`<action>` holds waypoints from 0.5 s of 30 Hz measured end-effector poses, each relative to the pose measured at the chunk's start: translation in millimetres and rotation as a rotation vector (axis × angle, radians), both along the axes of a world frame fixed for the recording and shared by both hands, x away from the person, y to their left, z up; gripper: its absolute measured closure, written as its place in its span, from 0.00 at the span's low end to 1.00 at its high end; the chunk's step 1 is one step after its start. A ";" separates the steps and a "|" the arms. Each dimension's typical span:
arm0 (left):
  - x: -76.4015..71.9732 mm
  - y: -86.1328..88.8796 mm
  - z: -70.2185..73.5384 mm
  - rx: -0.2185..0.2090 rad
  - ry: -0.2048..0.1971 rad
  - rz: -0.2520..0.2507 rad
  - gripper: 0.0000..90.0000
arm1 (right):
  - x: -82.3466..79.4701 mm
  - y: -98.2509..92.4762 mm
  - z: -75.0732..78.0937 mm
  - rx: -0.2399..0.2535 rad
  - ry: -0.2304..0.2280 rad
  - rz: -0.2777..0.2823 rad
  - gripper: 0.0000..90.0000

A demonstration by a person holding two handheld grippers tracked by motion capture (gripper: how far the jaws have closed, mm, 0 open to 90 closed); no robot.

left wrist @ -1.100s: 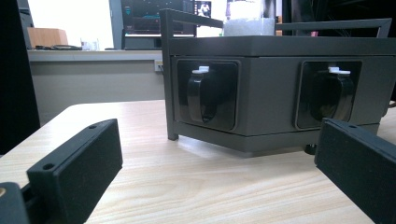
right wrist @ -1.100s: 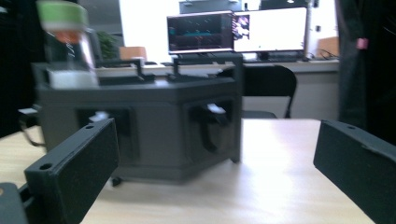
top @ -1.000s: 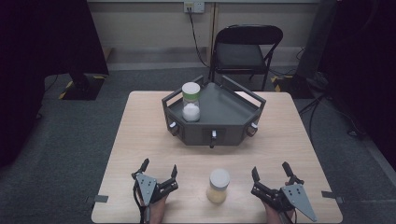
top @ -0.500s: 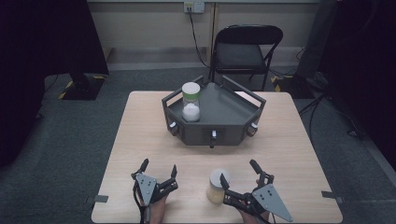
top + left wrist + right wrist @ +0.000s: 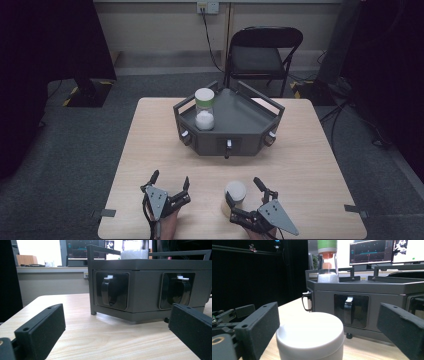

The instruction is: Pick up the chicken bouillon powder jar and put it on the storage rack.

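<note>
Right tongs [image 5: 242, 196] stand spread around the white-lidded jar [image 5: 234, 198] near the table's [image 5: 320, 165] front edge; their jaws have just been closing a little, with the jar between them, but in the right gripper view a gap shows on either side of the lid, so nothing is pinched yet. Left tongs [image 5: 170, 182] rest spread and empty at about nine o'clock from the jar, pointing at the dark tray [image 5: 250, 135] that sits at twelve o'clock. On that tray's left part stands a second jar [image 5: 204, 109], clear, green-lidded, with white powder at the bottom.

Judging by its look, the near jar is a stiff, smooth plastic cylinder, likely light and not fragile, though its rounded wall could slip or twist between flat pads. Best hold seems to be across the body just under the lid, pads square on opposite sides, squeezing firmly. Gripping the lid alone risks it turning or tipping.
</note>
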State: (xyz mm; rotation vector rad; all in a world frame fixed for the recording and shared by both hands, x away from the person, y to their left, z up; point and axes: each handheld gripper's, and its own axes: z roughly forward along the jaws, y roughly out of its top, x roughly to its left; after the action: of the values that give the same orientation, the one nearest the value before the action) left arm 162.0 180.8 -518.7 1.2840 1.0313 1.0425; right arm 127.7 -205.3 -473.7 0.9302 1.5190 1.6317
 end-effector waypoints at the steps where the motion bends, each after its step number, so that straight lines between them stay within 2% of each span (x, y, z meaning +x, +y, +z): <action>1: 0.0 0.0 0.0 0.000 0.000 0.000 0.00 | -0.3 0.0 0.0 -0.001 0.001 0.005 0.04; 9: -0.1 -0.1 0.0 0.000 0.000 0.001 0.00 | 1.0 3.8 -2.4 -0.032 0.027 0.034 0.08; 15: -0.1 -0.1 0.0 0.000 0.000 0.001 0.00 | 2.5 2.5 -5.7 -0.051 0.058 0.051 0.17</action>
State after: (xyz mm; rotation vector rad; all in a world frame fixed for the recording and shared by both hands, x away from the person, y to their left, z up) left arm 161.9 180.7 -518.7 1.2837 1.0318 1.0430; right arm 130.2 -202.8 -479.4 0.9255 1.6280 1.6063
